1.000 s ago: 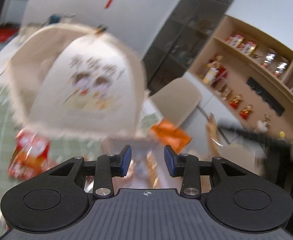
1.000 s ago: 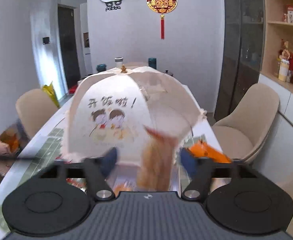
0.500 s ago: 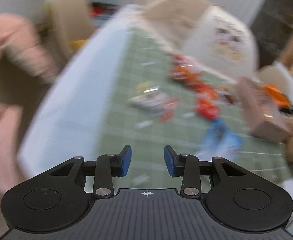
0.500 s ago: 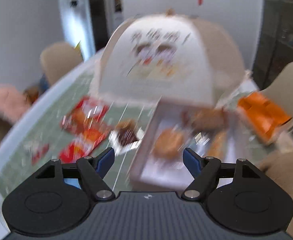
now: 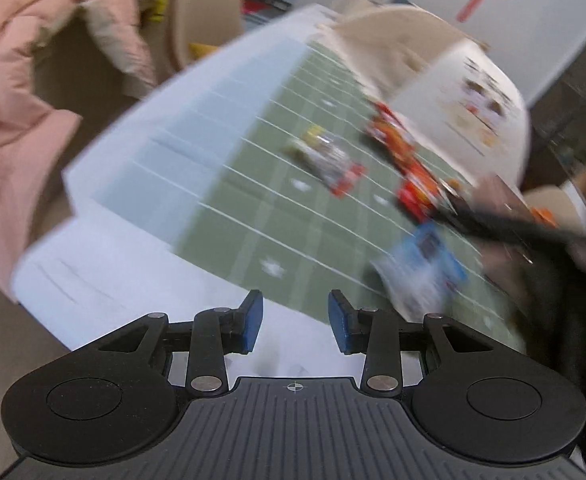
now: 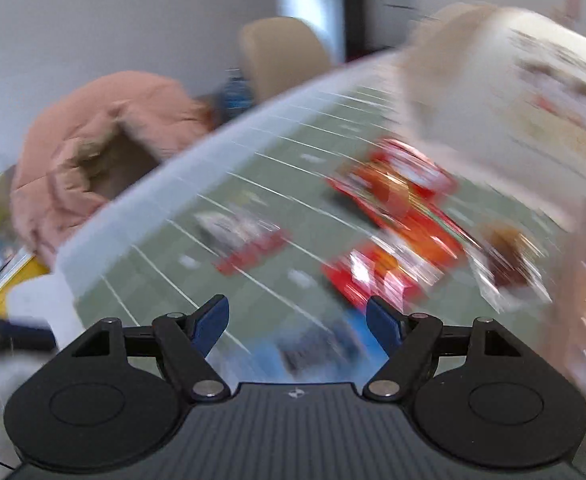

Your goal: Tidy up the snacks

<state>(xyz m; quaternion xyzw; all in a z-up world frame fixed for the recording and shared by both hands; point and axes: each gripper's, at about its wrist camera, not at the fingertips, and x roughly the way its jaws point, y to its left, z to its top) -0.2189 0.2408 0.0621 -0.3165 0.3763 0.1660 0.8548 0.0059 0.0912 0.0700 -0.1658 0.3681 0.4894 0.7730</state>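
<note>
Snacks are scattered over the green gridded mat that covers the middle of the worktop: a blue packet lies nearest the front edge, a pale packet with a red end sits further in toward the middle, and red-and-orange packets are strung along the foot of the domed mesh food cover toward the far end. A brown snack in a clear wrapper is seen close by the red ones, on the side toward the right edge. The left tongs are held apart over the bare front strip of the worktop with nothing between them, and the right tongs stand wider apart, also empty, just above the blue packet. The packets are judged to be light, soft and crinkly, probably with slippery film and crushable contents, so a firm squeeze across the body is best avoided. A hold is better taken on a flat sealed end or a raised corner, where the film is doubled and stiff; a packet lying flat may slide on the mat when pushed. No brand or label can be read on any packet because of motion blur. Printed figures and some characters are visible on the food cover, but they are too smeared to be made out.
</note>
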